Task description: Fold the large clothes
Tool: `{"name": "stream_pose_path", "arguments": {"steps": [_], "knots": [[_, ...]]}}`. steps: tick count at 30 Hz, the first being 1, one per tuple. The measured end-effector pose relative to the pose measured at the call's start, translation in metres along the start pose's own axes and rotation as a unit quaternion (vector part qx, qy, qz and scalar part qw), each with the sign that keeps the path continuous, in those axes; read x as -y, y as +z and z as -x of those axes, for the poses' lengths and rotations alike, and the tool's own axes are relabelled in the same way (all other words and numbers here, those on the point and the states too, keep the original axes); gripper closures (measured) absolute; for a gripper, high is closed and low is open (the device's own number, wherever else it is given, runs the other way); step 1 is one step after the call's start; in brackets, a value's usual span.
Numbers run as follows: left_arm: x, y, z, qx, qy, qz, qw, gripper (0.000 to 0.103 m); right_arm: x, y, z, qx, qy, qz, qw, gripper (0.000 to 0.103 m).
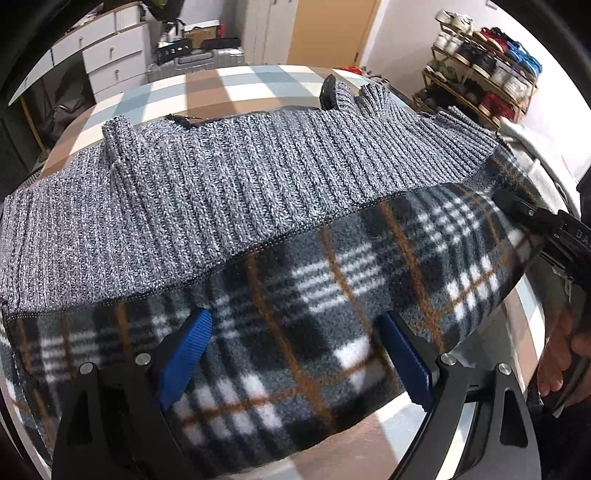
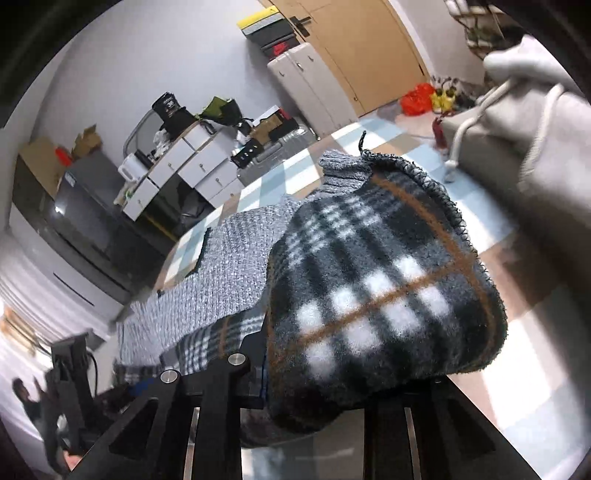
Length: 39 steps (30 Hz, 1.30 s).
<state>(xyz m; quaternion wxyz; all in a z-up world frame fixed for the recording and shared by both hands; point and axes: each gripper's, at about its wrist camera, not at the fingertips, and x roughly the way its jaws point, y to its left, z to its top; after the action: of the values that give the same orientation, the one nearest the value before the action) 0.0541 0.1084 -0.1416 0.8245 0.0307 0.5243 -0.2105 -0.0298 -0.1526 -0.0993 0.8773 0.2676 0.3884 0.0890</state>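
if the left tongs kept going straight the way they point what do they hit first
Most likely the plaid fleece lining of the sweater, lying right between the open left tongs; depth is unclear.

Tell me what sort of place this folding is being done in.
Most likely a lived-in room of a home, used partly for storage. A shoe rack full of shoes stands by a wooden door, a white chest of drawers lines the wall, and a suitcase sits beside it.
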Motion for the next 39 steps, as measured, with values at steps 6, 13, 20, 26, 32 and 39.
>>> {"name": "stream_pose_path", "arguments": {"steps": [6,13,20,26,32,39], "knots": [[0.048,-0.013,-0.003,-0.028,-0.019,-0.050,0.9982,0.014,0.011,-0.014,0.049,-0.001,-0.022,0.008,1.000,0.080],[0.062,-0.018,-0.002,-0.036,-0.024,-0.082,0.9957,0.014,0.082,-0.034,0.045,-0.081,0.030,-0.175,0.981,0.056],[0.050,-0.017,0.000,-0.037,-0.062,-0.064,0.9953,0.014,0.093,-0.026,0.033,-0.046,-0.016,-0.188,0.981,0.035],[0.054,-0.030,0.011,-0.032,-0.058,-0.067,0.9956,0.014,0.087,-0.021,0.026,-0.027,-0.044,-0.161,0.986,0.027],[0.061,-0.032,0.008,-0.020,-0.032,-0.065,0.9972,0.014,0.051,-0.016,0.048,0.039,-0.069,-0.035,0.996,0.074],[0.076,-0.032,0.001,-0.008,-0.020,-0.051,0.9984,0.014,0.025,-0.016,0.068,0.088,-0.091,0.030,0.991,0.079]]}}
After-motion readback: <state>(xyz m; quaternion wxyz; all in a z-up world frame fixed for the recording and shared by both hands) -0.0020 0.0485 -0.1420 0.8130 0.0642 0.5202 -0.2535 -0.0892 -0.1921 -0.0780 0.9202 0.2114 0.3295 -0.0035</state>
